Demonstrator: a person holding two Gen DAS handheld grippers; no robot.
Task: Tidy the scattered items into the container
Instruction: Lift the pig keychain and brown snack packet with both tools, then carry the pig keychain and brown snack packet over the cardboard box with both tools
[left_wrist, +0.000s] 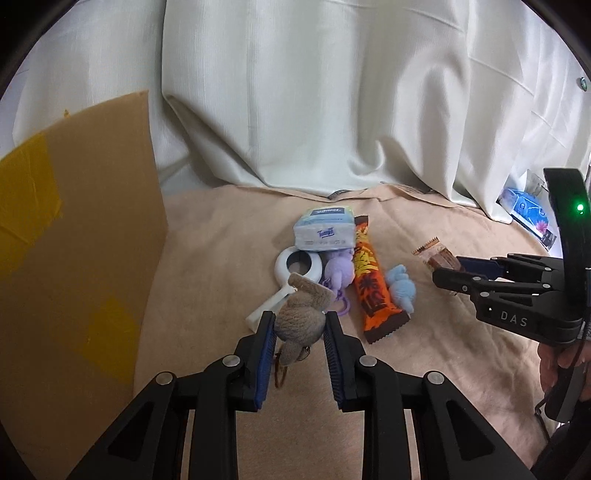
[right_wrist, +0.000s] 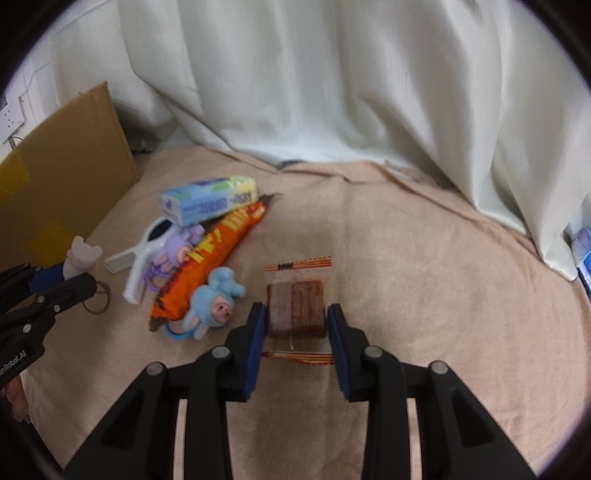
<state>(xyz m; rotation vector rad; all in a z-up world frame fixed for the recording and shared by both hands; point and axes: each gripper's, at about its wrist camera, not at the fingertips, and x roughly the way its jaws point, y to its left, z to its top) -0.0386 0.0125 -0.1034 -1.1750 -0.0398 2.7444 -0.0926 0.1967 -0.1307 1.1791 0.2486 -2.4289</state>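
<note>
My left gripper (left_wrist: 300, 320) is shut on a grey plush toy (left_wrist: 301, 314), held just above the beige cloth; its keyring loop dangles below. The same toy (right_wrist: 82, 254) shows at the left edge of the right wrist view. My right gripper (right_wrist: 295, 317) is shut on a clear snack packet (right_wrist: 297, 306) with brown bars inside. Between them lie a tissue pack (left_wrist: 324, 230), an orange snack bar (left_wrist: 373, 288), a purple plush (left_wrist: 338, 275), a blue plush (left_wrist: 400, 288) and a white ring-handled tool (left_wrist: 299, 264). A cardboard box wall (left_wrist: 74, 258) stands at the left.
A white curtain (left_wrist: 332, 110) hangs behind the beige cloth (left_wrist: 221, 266). A blue printed pack (left_wrist: 524, 210) sits at the far right under the curtain. A hand (left_wrist: 557, 365) holds the right gripper's handle. A wall socket (right_wrist: 9, 120) is at the far left.
</note>
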